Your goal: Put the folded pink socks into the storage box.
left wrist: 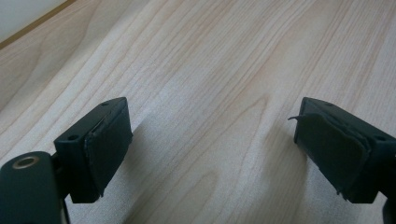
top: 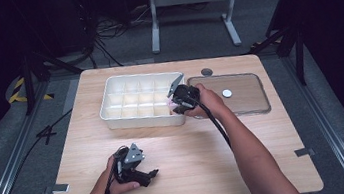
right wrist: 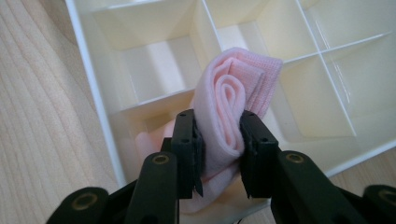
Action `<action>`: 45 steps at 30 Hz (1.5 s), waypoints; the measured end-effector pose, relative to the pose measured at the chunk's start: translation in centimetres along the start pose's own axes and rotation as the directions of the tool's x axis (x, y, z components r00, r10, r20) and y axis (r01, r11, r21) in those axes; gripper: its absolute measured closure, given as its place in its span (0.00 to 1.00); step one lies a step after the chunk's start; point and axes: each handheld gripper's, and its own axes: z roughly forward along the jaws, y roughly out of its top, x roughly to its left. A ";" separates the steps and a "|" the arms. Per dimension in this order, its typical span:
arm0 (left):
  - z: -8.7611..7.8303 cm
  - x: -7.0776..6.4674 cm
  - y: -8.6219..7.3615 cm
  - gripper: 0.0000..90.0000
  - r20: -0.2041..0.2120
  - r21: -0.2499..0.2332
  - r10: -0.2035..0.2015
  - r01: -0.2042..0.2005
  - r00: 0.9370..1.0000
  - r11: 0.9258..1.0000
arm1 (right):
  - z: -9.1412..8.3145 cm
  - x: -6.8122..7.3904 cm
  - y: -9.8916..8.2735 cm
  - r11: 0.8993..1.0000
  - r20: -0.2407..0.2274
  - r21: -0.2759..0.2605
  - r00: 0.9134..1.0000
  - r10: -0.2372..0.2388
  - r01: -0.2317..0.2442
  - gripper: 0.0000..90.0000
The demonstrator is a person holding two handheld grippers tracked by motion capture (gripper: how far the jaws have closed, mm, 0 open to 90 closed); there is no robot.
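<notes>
I'm over the tabletop (top: 187,150) at the white divided tray (right wrist: 100,121), working its near right corner. My right gripper (right wrist: 219,140) is clamped on the rolled pink cloth (right wrist: 233,93), poised above a corner cell. Best to lower it straight between the dividers, then release. My left gripper (left wrist: 210,144) rests wide open, holding nothing, near the tabletop's front edge.

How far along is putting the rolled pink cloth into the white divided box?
Done: the right gripper grips the rolled pink cloth. In hand: it holds the cloth over the white divided plastic box, by the corner compartment. Left: lowering and releasing it. The left gripper rests open on the wooden table.
</notes>
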 end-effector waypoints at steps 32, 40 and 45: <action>0.0 0.0 0.0 0.13 0.000 0.001 0.000 0.000 1.000 1.000 | -0.2 -0.4 0.0 0.995 -0.055 0.023 0.993 0.103 -0.102 0.61; 0.0 0.0 0.0 0.13 -0.001 0.000 -0.004 0.004 1.000 1.000 | -1.7 -0.6 0.1 0.995 -0.040 -0.009 0.994 0.097 -0.097 0.67; 0.0 0.0 0.0 0.13 0.003 0.000 0.000 0.000 1.000 1.000 | -2.6 -0.7 0.1 0.992 -0.027 -0.061 0.994 0.108 -0.109 0.72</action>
